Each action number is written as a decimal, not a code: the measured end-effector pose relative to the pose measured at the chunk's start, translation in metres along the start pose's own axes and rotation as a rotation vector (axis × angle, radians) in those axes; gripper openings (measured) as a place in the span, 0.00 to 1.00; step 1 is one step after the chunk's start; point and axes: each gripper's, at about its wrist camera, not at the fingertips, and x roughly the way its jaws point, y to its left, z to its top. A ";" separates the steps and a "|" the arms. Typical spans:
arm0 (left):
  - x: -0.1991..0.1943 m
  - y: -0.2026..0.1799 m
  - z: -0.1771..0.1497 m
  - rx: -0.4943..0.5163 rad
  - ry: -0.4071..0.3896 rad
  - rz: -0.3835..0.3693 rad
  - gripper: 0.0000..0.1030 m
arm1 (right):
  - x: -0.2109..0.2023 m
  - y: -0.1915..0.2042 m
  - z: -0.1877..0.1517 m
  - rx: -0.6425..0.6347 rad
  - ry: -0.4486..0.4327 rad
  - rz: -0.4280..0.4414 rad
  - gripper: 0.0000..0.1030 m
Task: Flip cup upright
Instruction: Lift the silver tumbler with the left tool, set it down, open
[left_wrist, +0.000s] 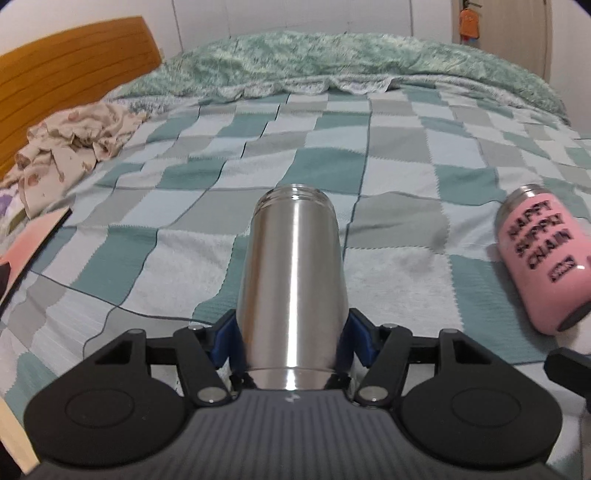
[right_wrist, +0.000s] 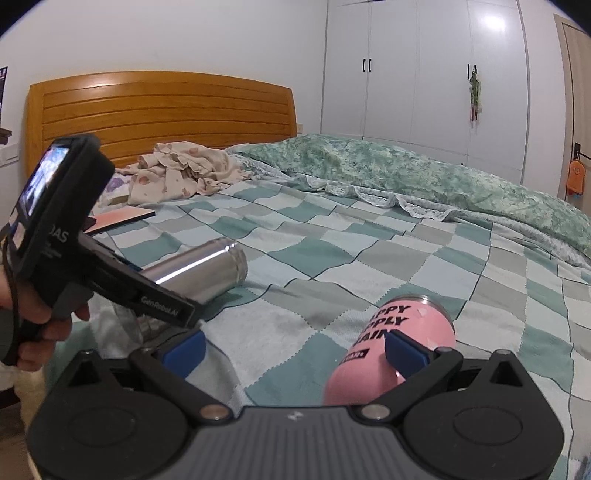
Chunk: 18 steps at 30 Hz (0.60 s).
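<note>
A steel cup (left_wrist: 291, 288) lies along my left gripper (left_wrist: 291, 339), its open threaded mouth pointing away from me. The blue pads (left_wrist: 223, 339) press both its sides, so the left gripper is shut on it. In the right wrist view the same steel cup (right_wrist: 199, 269) is held tilted just above the checked blanket (right_wrist: 332, 258). A pink cup (right_wrist: 391, 347) with black lettering lies on its side on the blanket; it also shows in the left wrist view (left_wrist: 539, 258). My right gripper (right_wrist: 295, 349) is open, its right pad (right_wrist: 406, 354) against the pink cup's side, its left pad apart.
A crumpled floral cloth (right_wrist: 177, 173) and a flat pink book (right_wrist: 118, 218) lie near the wooden headboard (right_wrist: 162, 114). A rolled green duvet (right_wrist: 406, 173) runs along the bed's far side. White wardrobes (right_wrist: 424, 74) stand behind.
</note>
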 end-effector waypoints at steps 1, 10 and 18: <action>-0.007 -0.001 -0.001 0.003 -0.010 -0.003 0.61 | -0.003 0.000 0.000 0.000 -0.002 -0.002 1.00; -0.063 -0.008 -0.007 0.020 -0.059 -0.043 0.61 | -0.050 0.006 -0.004 0.018 -0.029 -0.021 1.00; -0.112 -0.024 -0.046 0.059 -0.049 -0.118 0.61 | -0.095 0.017 -0.018 0.039 -0.043 -0.025 1.00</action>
